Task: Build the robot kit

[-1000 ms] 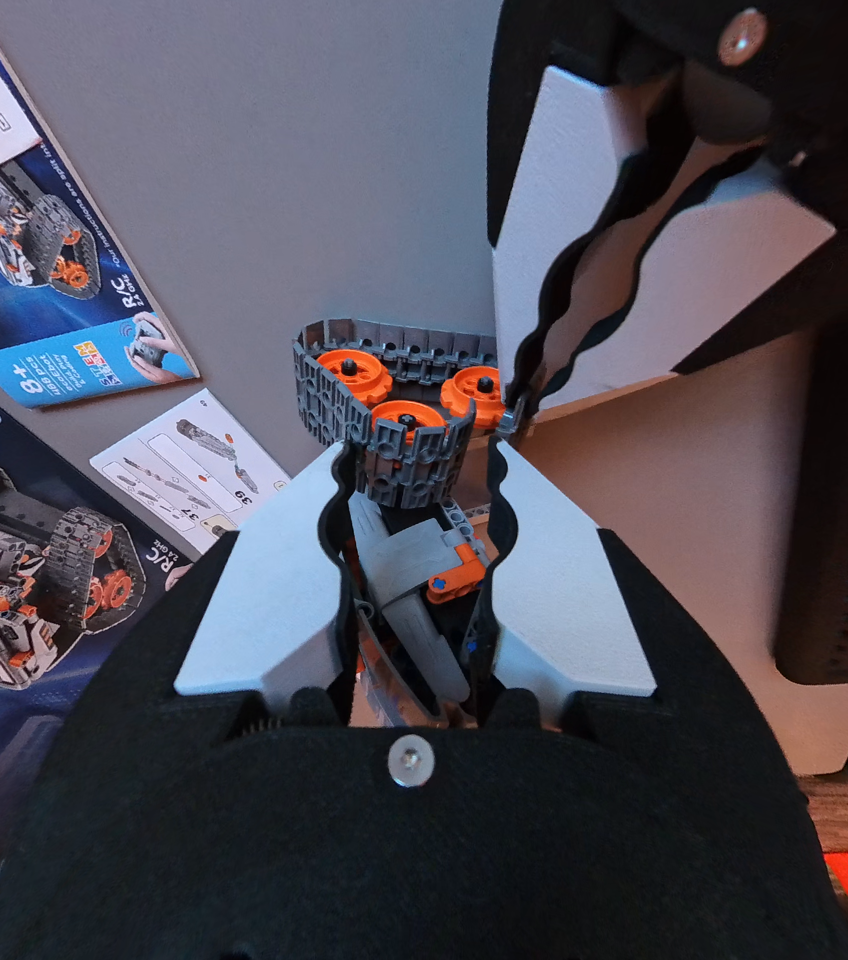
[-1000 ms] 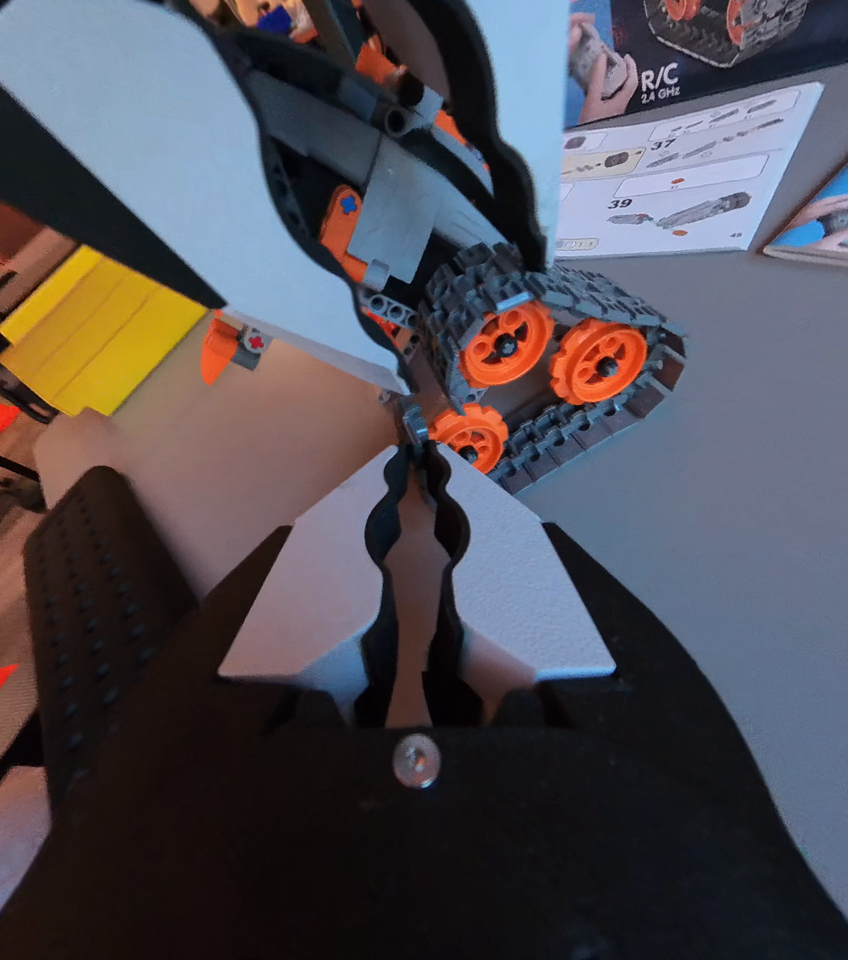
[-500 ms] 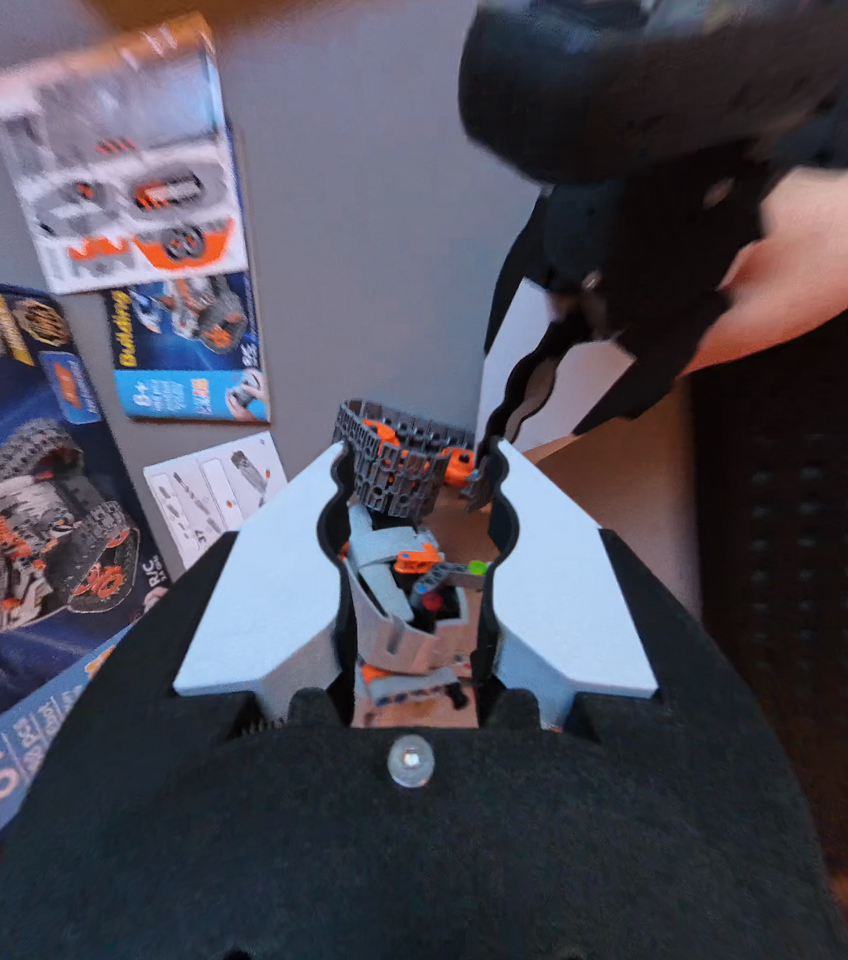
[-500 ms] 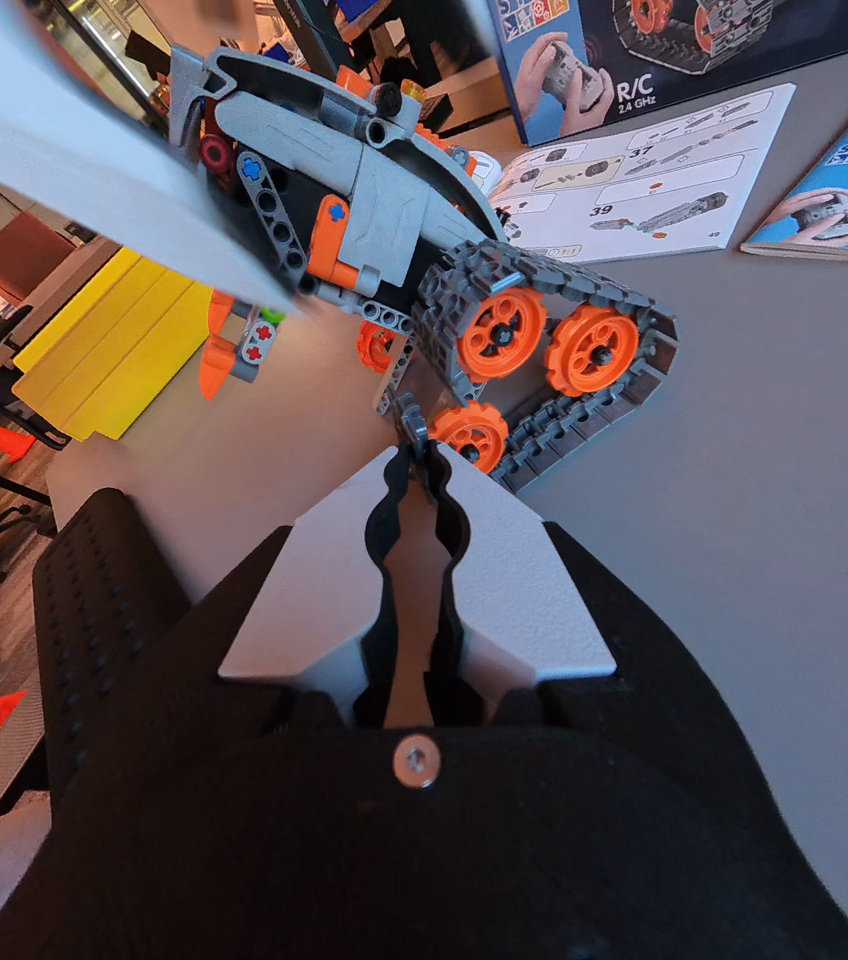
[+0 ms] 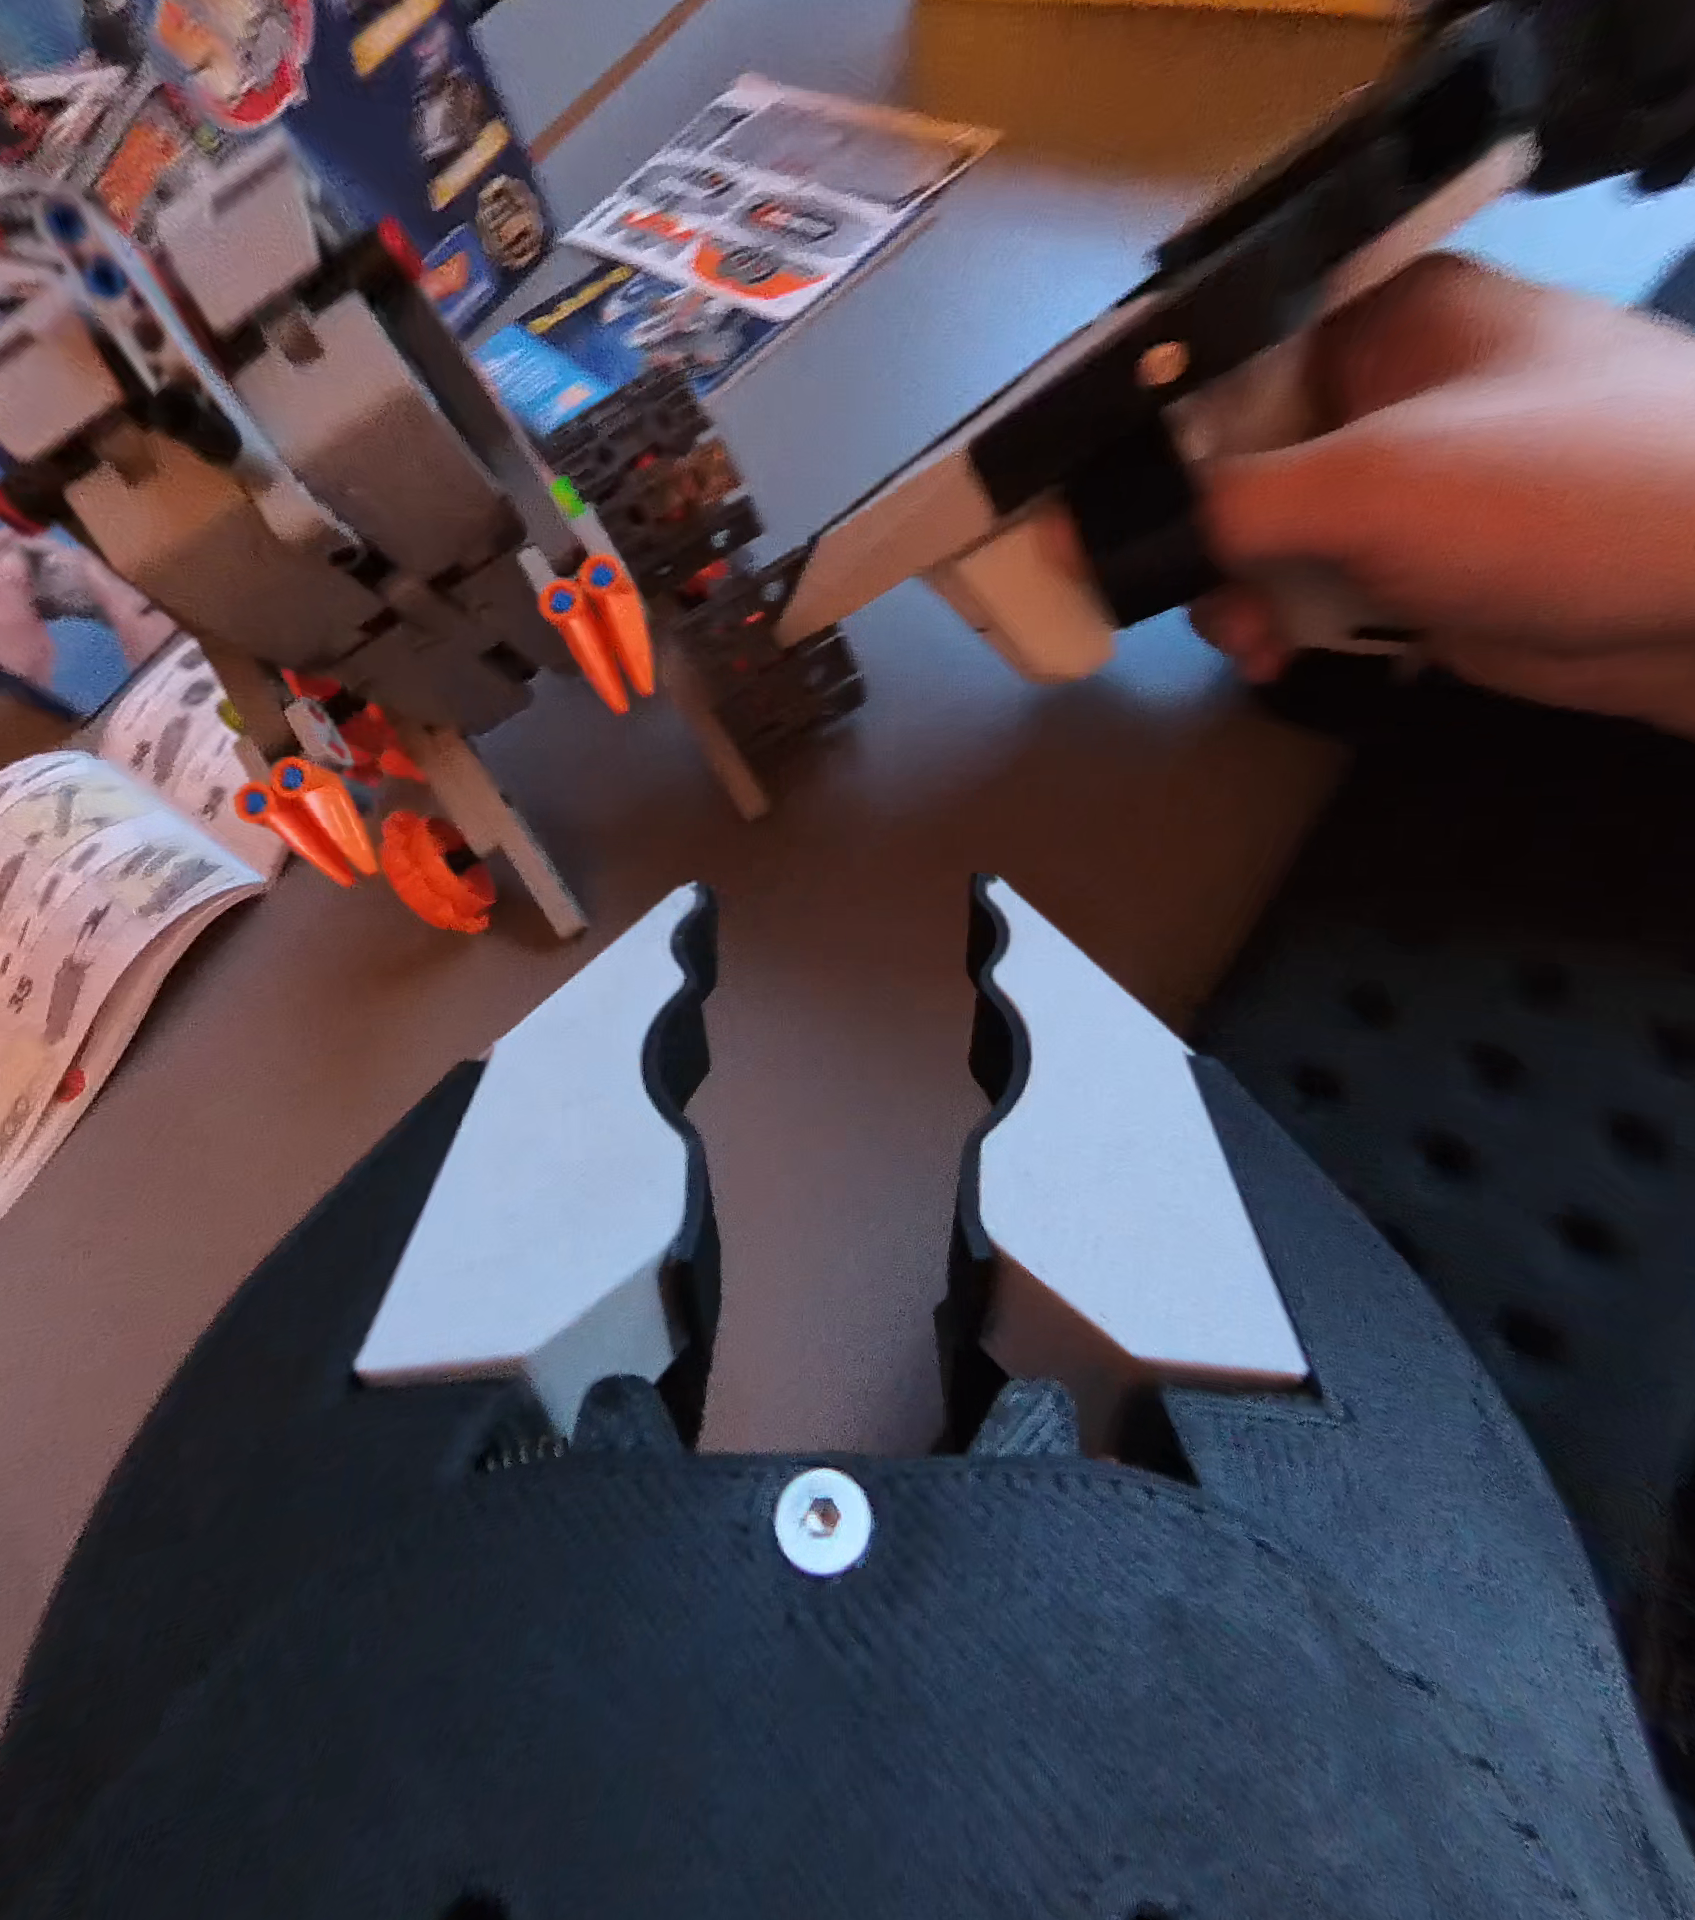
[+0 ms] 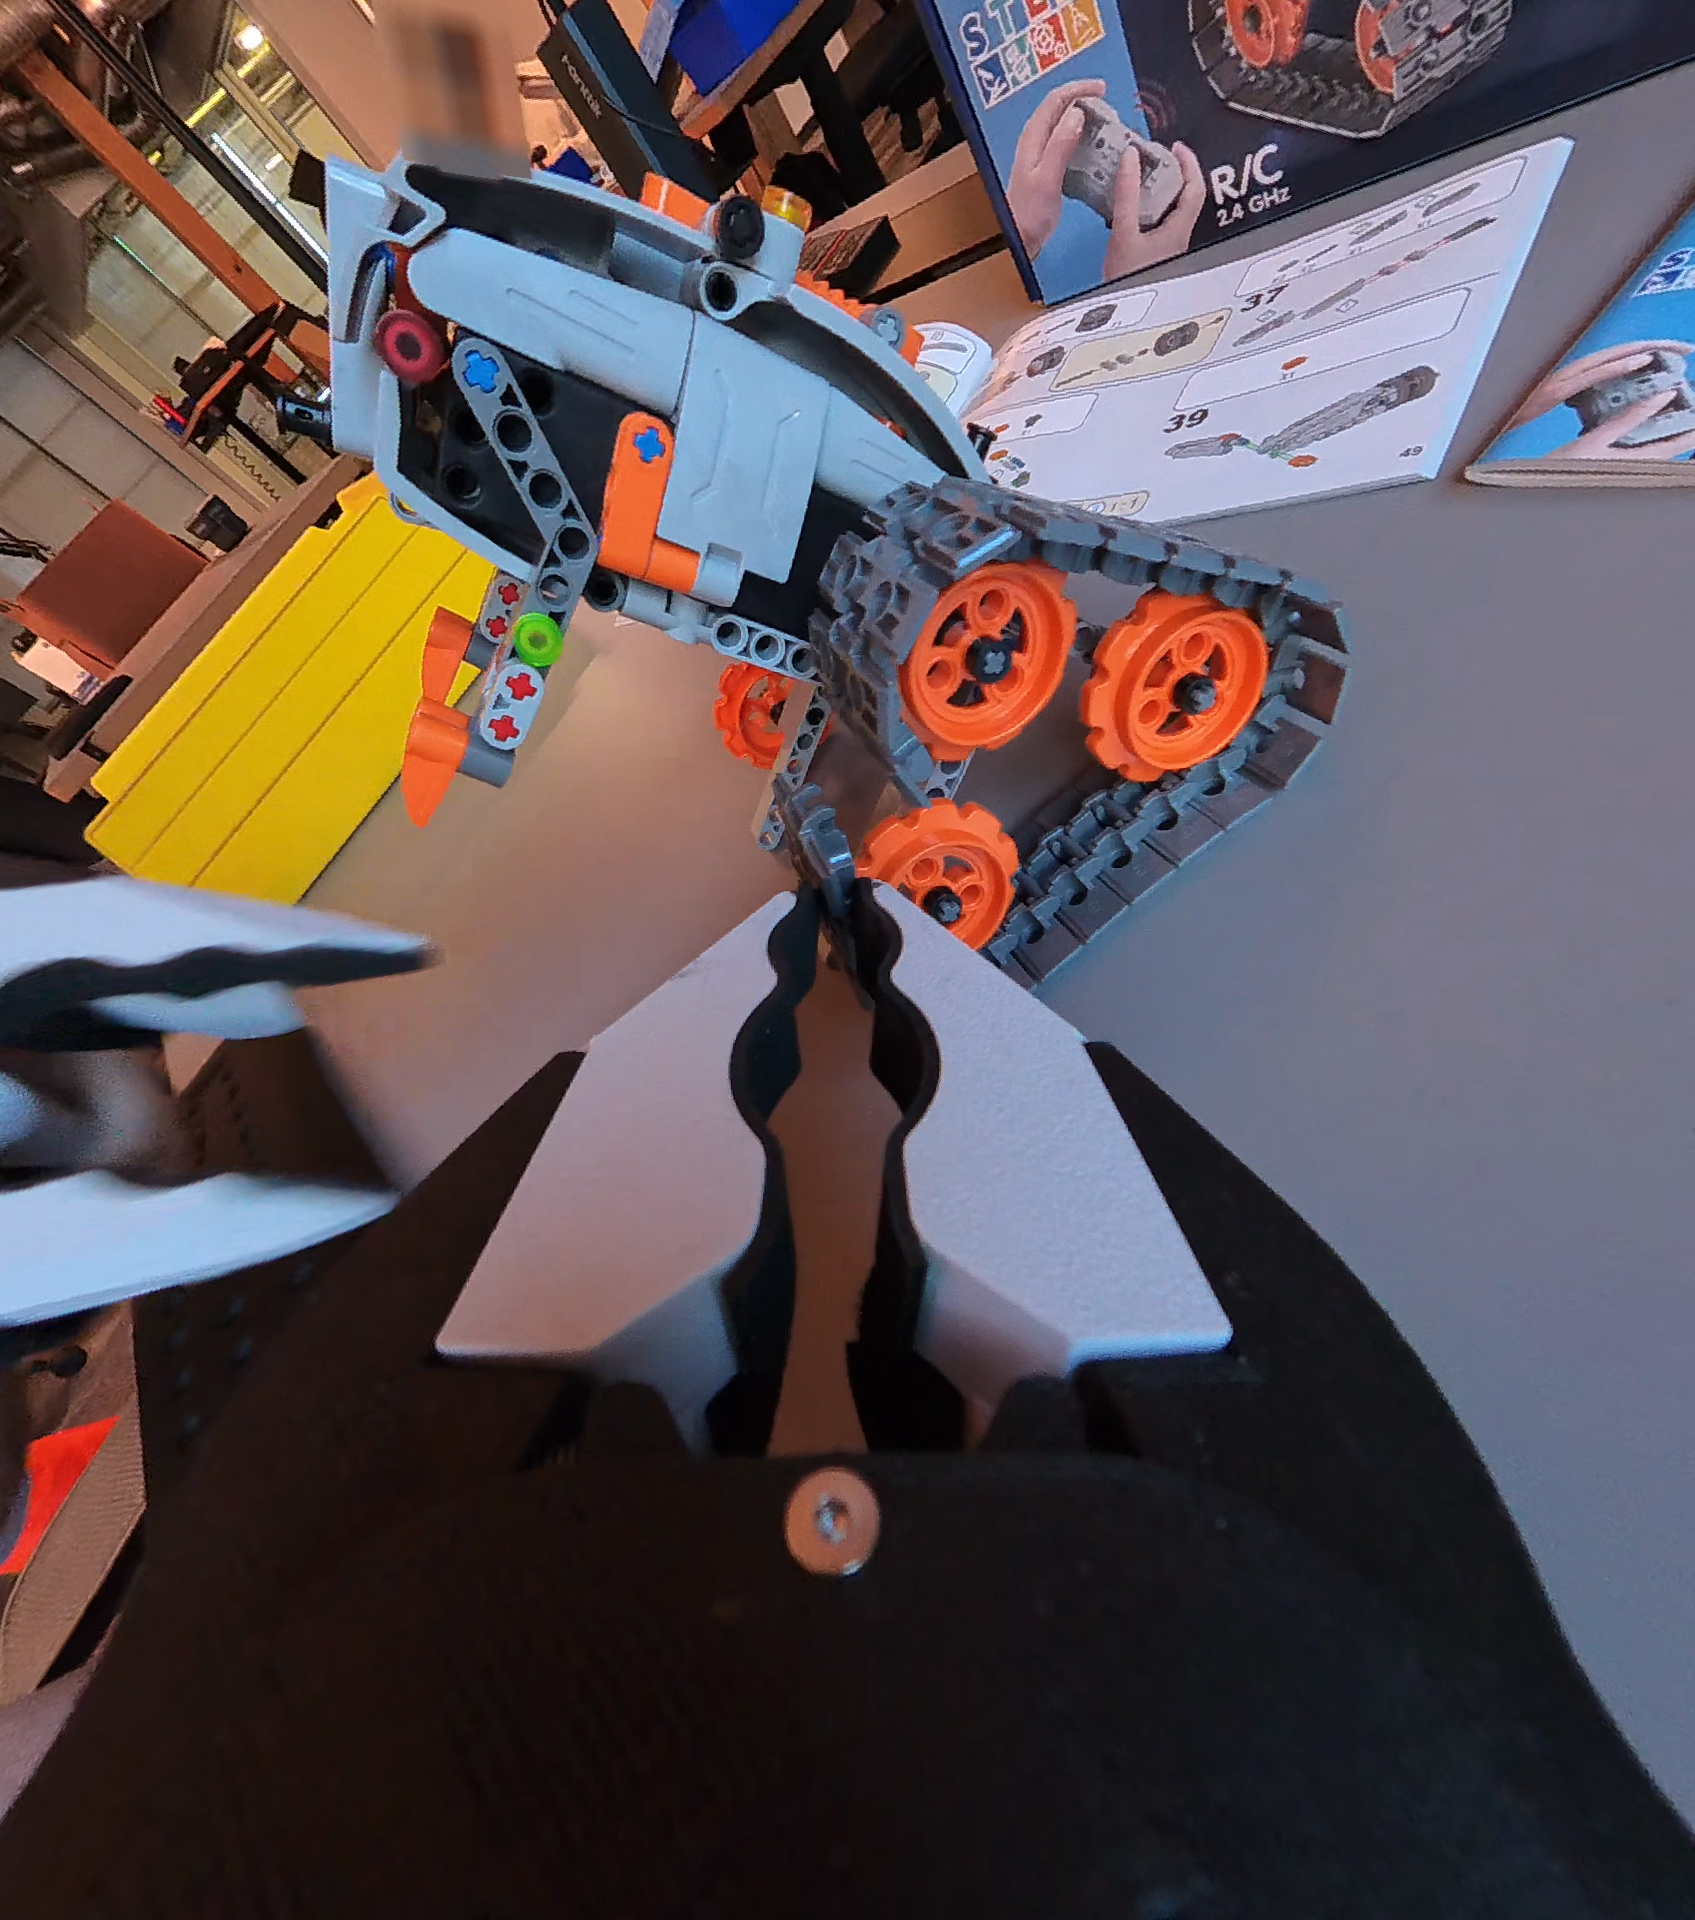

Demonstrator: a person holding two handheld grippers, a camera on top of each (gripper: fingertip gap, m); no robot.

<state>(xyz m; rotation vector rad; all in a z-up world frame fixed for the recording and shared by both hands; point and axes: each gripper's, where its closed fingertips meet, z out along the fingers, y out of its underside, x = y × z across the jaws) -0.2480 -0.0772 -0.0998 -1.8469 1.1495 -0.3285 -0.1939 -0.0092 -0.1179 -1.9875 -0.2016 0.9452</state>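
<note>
A brick-built tracked vehicle point(image 6: 677, 436) with a grey body, orange wheels and a grey track point(image 6: 1113, 551) stands on the grey table point(image 6: 1497, 987), its body raised to the left. My right gripper point(image 6: 830, 902) is shut on a grey track link at the lower end of the track, next to a small orange wheel point(image 6: 936, 868). My left gripper point(image 5: 843, 902) is open and empty, a short way back from the vehicle point(image 5: 323, 499), which is blurred. It shows blurred at the left of the right wrist view point(image 6: 136, 1049). A hand point(image 5: 1508, 488) holds the right gripper point(image 5: 801, 608).
An open instruction booklet point(image 6: 1269, 343), a dark toy box point(image 6: 1342, 94) and a blue booklet point(image 6: 1674, 353) lie behind the vehicle. A yellow bin point(image 6: 282, 707) stands beyond the table edge. Another open booklet point(image 5: 22, 935) lies left. A black perforated pad point(image 5: 1549, 1122) is at the right. Left tips to right tips: about 9 cm.
My left gripper has let go of the vehicle's body, opened and drawn back from it. My right gripper has stayed shut on the track link.
</note>
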